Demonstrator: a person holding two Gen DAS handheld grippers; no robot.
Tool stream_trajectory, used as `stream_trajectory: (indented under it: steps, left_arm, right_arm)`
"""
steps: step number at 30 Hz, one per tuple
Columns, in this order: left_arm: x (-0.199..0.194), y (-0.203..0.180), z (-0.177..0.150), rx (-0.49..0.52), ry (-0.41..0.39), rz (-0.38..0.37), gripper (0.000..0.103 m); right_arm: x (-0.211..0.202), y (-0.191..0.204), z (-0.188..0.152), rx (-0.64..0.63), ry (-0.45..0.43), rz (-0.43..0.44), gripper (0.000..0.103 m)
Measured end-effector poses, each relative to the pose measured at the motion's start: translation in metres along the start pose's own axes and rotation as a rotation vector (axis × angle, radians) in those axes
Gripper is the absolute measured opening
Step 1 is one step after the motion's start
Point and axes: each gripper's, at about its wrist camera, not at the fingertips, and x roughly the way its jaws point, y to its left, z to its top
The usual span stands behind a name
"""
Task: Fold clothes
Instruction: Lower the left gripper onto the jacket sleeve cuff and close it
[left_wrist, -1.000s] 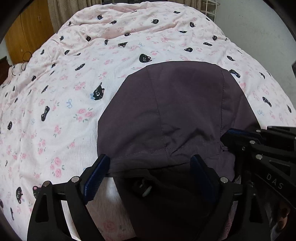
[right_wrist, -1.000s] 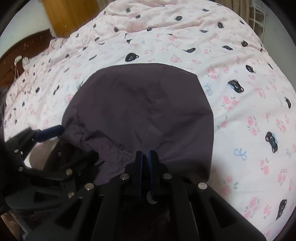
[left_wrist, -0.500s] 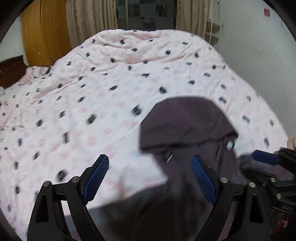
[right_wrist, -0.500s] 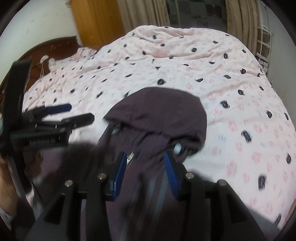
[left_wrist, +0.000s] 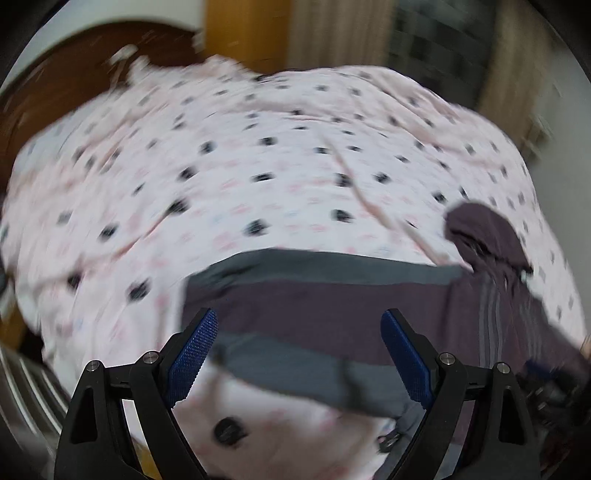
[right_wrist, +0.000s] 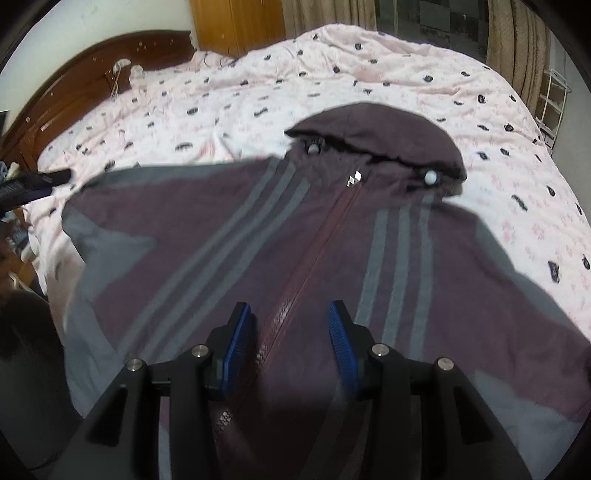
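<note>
Both jaws stand apart, holding nothing: the right gripper (right_wrist: 288, 343) over the zip, the left gripper (left_wrist: 301, 354) over a sleeve. The dark purple, grey-striped hooded jacket (right_wrist: 258, 229) lies spread front-up on the pink cat-print quilt (right_wrist: 369, 74); folding a sleeve inward looks next.

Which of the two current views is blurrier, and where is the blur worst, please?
Left wrist view: heavy motion smear across the quilt and jacket, while the left gripper stays sharp. Right wrist view: clearer; the jacket's sleeve is soft, the hood fairly crisp.
</note>
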Motion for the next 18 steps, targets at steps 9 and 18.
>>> stream_trajectory:
  steps: [9, 18]
  left_arm:
    - [0.016, 0.045, -0.009, -0.126, 0.064, -0.010, 0.087]
    - [0.045, 0.076, -0.017, -0.286, 0.164, -0.146, 0.087]
  right_arm:
    - [0.008, 0.004, -0.009, 0.017, 0.004, -0.026, 0.047]
    - [0.012, 0.009, -0.011, 0.018, 0.003, -0.047, 0.052]
